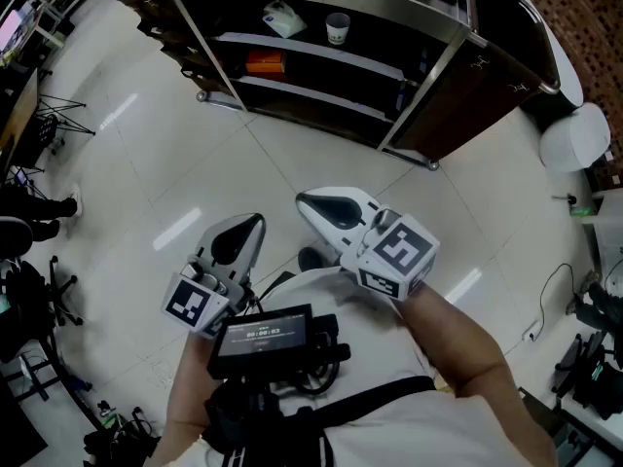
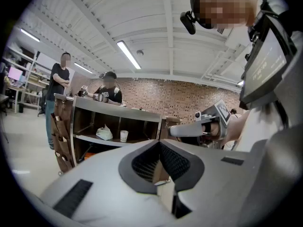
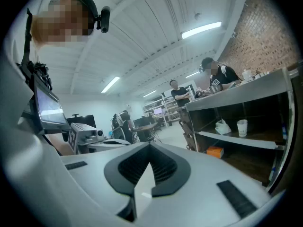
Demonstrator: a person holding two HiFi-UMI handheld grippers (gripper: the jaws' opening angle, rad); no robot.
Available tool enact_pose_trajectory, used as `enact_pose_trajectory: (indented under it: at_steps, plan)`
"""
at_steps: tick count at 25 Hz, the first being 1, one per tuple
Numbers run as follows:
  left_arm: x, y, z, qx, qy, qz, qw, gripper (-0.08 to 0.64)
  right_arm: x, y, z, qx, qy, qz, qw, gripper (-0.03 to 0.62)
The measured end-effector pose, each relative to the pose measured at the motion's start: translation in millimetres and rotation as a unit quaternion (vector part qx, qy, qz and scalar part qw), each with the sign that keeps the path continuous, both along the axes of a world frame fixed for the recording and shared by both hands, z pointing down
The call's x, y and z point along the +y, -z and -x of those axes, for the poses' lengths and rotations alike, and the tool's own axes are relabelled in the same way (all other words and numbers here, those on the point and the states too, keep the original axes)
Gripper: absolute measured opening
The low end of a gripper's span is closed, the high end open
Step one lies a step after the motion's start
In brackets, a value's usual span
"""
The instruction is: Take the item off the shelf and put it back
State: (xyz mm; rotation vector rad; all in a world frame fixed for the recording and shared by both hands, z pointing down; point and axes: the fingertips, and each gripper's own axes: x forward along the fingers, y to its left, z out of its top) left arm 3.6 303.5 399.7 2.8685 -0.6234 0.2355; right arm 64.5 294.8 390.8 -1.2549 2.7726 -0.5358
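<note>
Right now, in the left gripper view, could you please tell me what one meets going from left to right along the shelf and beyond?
white bag → paper cup → right gripper

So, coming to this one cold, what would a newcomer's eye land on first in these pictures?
Two grey grippers fill the lower head view, the left gripper and the right gripper, both empty with fingers together. Across the pale floor stands a dark shelf, with a white cup and white bag on its upper board and an orange box one board below.
</note>
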Motion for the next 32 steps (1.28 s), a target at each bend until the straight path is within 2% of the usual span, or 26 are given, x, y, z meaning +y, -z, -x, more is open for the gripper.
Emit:
enact_pose_trajectory:
  at_steps: [15, 22, 27, 29, 32]
  plan:
    - [-26.9, 4.0, 27.2, 0.018, 0.022, 0.004, 0.9996, 0.009, -22.7, 12.2, 22.1, 0.025, 0.01, -0.005, 1.0, 0.006]
    - [-60.3, -11.2, 30.9, 0.0, 0.038, 0.022, 0.999, 0.009, -61.4, -4.9, 20.4, 0.007, 0.021, 0.014, 1.0, 0.006]
    - [-110.2, -21.9, 34.0, -0.025, 0.061, 0.039, 0.9971, 0.009, -114.8, -23.9, 20.2, -0.013, 0.039, 0.032, 0.999, 0.006]
    - [-127.9, -9.8, 37.0, -0.031, 0.067, 0.045, 0.9962, 0.009, -134.1, -11.9, 22.3, -0.016, 0.044, 0.033, 0.998, 0.006]
    - [-121.4, 57.5, 43.8, -0.036, 0.065, 0.054, 0.9958, 0.009, -128.8, 57.2, 27.6, -0.015, 0.042, 0.034, 0.998, 0.006]
